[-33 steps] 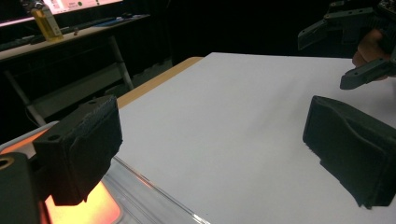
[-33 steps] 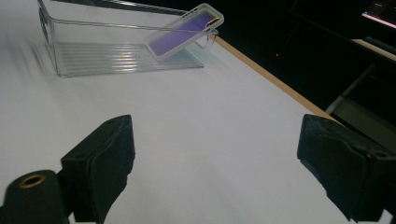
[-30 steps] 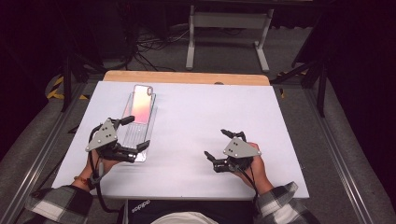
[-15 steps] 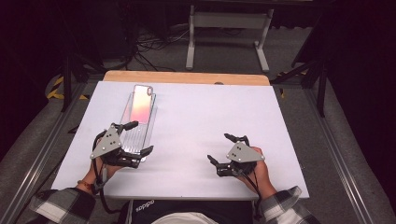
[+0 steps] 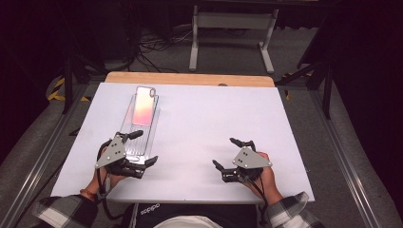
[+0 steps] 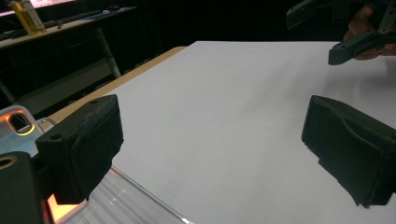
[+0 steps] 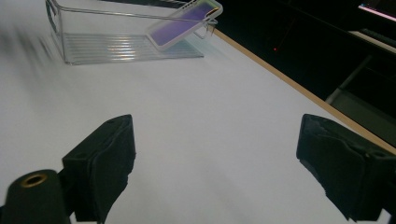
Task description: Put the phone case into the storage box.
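A clear plastic tray (image 5: 140,135) lies lengthwise on the left of the white table (image 5: 204,118). A phone in a pale case (image 5: 143,104) leans on the tray's far end, its face glowing pink-orange. My left gripper (image 5: 141,148) hovers open over the tray's near end, nothing between its pads. In the left gripper view the tray's rim (image 6: 135,198) runs under the left pad (image 6: 81,142) and the phone's camera corner (image 6: 18,123) peeks out behind it. My right gripper (image 5: 228,153) is open above bare table near the front right. The right gripper view shows tray (image 7: 116,44) and phone (image 7: 184,23) far ahead.
A wooden strip (image 5: 190,78) edges the table's far side. Beyond it stand a metal frame (image 5: 230,28) and cables on a dark floor. Metal rails (image 5: 43,156) run along both sides of the table. A person's plaid sleeves (image 5: 62,211) come in at the bottom.
Both hands have drawn back a little toward the near edge. The left gripper slid along the tray toward its near end. Tray and phone have not moved.
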`<control>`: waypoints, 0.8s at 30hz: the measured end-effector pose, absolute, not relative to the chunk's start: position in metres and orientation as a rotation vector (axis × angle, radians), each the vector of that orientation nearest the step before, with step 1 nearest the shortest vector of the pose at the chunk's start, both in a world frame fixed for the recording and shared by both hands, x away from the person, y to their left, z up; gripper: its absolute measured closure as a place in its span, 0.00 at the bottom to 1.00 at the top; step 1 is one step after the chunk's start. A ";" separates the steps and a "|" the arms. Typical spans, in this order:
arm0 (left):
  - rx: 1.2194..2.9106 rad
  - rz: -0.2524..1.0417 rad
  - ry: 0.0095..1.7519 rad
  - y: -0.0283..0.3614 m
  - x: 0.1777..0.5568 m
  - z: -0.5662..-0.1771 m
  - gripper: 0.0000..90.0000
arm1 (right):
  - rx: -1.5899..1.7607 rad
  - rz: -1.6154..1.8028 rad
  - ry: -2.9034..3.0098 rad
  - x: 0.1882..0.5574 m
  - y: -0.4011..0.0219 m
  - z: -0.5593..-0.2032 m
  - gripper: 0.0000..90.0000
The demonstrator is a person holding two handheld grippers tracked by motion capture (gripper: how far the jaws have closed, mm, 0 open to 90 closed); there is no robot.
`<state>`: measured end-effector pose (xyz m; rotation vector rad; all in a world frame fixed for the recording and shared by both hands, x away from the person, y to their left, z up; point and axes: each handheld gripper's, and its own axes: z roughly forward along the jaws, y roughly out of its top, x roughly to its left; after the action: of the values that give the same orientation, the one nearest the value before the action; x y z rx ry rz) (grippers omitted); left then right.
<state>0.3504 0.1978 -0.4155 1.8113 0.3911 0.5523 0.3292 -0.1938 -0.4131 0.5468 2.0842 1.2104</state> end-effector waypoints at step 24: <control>1.860 0.527 0.419 0.202 0.342 -0.435 0.07 | 0.505 1.191 2.121 0.323 -0.192 -0.420 0.11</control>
<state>0.3416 0.2024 -0.4345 1.8599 0.4190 0.5272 0.3231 -0.1924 -0.4201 0.5055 2.1209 1.1914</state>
